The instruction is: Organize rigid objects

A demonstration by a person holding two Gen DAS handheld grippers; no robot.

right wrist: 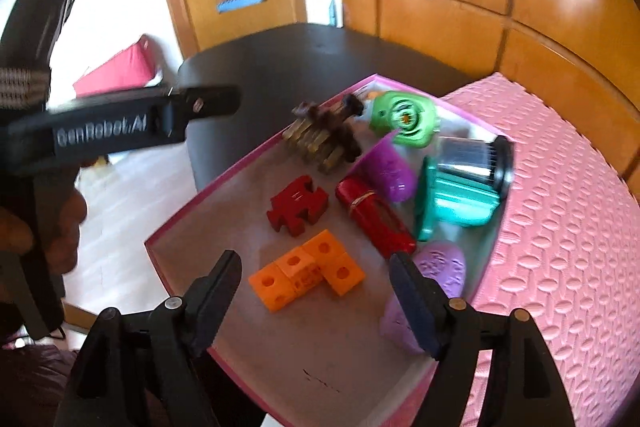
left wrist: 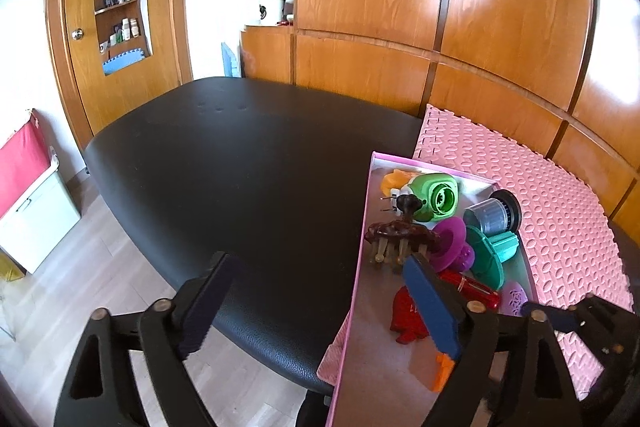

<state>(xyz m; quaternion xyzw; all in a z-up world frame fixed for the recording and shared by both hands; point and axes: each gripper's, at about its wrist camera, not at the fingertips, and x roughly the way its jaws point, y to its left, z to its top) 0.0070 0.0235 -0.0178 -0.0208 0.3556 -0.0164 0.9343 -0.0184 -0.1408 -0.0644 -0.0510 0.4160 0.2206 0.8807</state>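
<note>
A pink-rimmed box holds several toys: an orange cube piece, a red puzzle piece, a red tube, a brown comb-like toy, green, purple, teal and grey parts. My right gripper is open and empty just above the orange piece. My left gripper is open and empty over the box's left rim; its body shows in the right wrist view.
The box lies partly on a pink foam mat on a black table. Wooden cabinets stand behind. A white bin with red cloth sits on the floor at left.
</note>
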